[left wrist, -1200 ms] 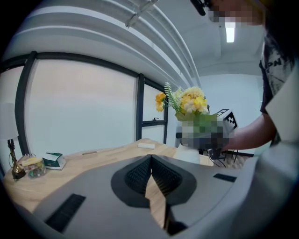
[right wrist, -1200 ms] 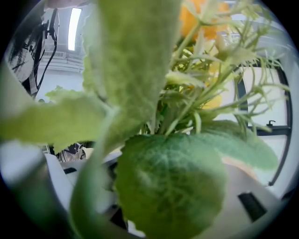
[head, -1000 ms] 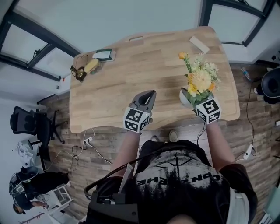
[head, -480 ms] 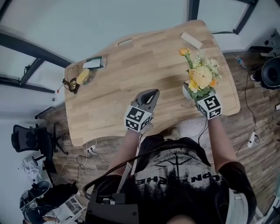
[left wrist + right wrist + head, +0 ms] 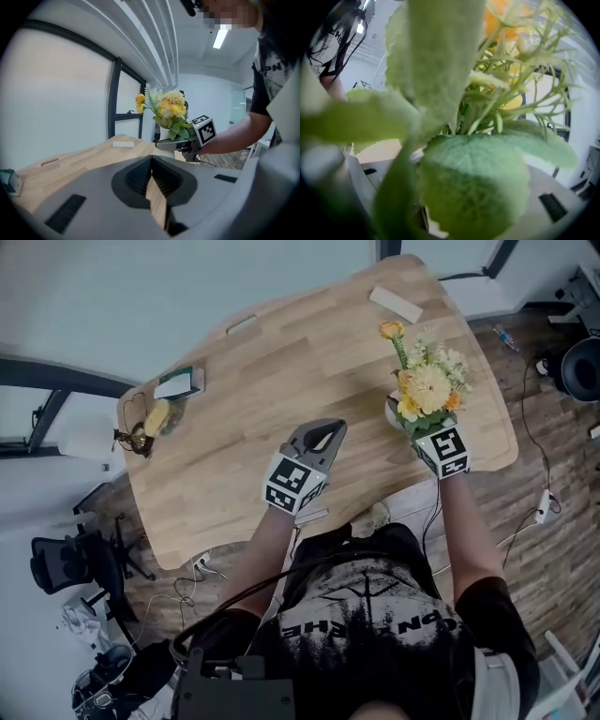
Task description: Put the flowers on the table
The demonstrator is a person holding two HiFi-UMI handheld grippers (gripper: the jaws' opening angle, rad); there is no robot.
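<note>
A bunch of yellow, orange and white flowers (image 5: 427,390) stands in a white vase (image 5: 394,414) near the right front edge of the wooden table (image 5: 272,381). My right gripper (image 5: 412,429) is closed around the vase, its jaws wide on either side; whether the vase rests on the table I cannot tell. The left gripper view shows those flowers (image 5: 171,105), the vase (image 5: 164,133) and the right gripper (image 5: 165,144) round it. Green leaves (image 5: 473,178) fill the right gripper view. My left gripper (image 5: 323,432) hovers over the table's front middle, shut and empty.
A white block (image 5: 395,305) lies at the table's far right. A green-and-white box (image 5: 178,382) and a yellow object with a cord (image 5: 148,420) sit at the far left. An office chair (image 5: 70,563) and cables are on the floor at the left.
The head view has swung, so the table sits differently in the picture. Both grippers and the flowers keep about the same places relative to the table.
</note>
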